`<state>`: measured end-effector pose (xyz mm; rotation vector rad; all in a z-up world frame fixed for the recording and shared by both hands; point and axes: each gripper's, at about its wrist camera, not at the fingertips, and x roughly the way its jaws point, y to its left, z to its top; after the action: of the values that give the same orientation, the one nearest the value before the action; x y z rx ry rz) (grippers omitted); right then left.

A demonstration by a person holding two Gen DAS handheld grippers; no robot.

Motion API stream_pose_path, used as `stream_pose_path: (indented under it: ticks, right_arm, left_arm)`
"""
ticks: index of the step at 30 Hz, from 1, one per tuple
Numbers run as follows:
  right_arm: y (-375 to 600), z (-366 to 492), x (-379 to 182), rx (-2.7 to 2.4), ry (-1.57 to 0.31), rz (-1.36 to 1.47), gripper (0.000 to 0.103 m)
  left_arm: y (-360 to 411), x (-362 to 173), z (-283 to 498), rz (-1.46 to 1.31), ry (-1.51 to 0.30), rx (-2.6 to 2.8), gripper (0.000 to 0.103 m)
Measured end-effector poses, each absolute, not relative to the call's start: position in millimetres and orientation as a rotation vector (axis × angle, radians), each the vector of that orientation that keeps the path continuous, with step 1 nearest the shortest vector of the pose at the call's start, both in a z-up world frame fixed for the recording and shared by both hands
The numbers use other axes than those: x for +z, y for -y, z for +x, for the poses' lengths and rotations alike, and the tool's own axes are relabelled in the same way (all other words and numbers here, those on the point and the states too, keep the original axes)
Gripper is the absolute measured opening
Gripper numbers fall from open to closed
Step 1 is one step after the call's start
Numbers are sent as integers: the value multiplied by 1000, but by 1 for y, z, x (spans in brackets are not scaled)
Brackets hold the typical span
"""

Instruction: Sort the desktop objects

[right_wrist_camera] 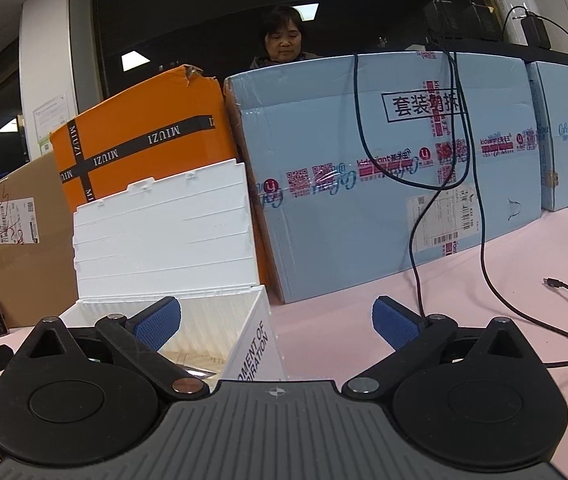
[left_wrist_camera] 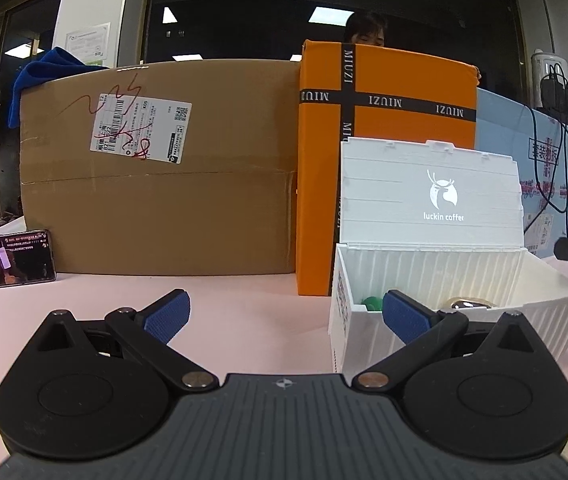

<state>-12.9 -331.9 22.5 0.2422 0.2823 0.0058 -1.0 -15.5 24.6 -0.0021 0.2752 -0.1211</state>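
1. Left wrist view: the left claw (left_wrist_camera: 286, 316) gapes wide, empty; the white ribbed plastic lidded box (left_wrist_camera: 436, 280) stands open just beyond its right finger.
2. The right claw (right_wrist_camera: 275, 322) gapes empty, the box (right_wrist_camera: 163, 240) behind its left finger.

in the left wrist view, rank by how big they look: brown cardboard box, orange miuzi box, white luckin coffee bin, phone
1. brown cardboard box
2. orange miuzi box
3. white luckin coffee bin, though it stands nearer the camera, so its place is unsure
4. phone
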Motion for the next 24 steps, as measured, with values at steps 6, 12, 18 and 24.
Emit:
stream_pose_path:
  ticks: [6,12,18,24]
  right_arm:
    - [341,-19,18,-32,-275,247,103]
    - [351,-24,12,-70,-274,253,103]
    - [368,-29,7,-131,-280,296,103]
    - [381,-29,-2,-180,-331,283,103]
  left_arm:
    - [7,26,-2,-12,-263,-80,103]
    - [0,26,1,-29,-264,-27,103]
    - [-8,21,8,-46,-293,21,103]
    - [-8,12,20,-29,-377,16,103]
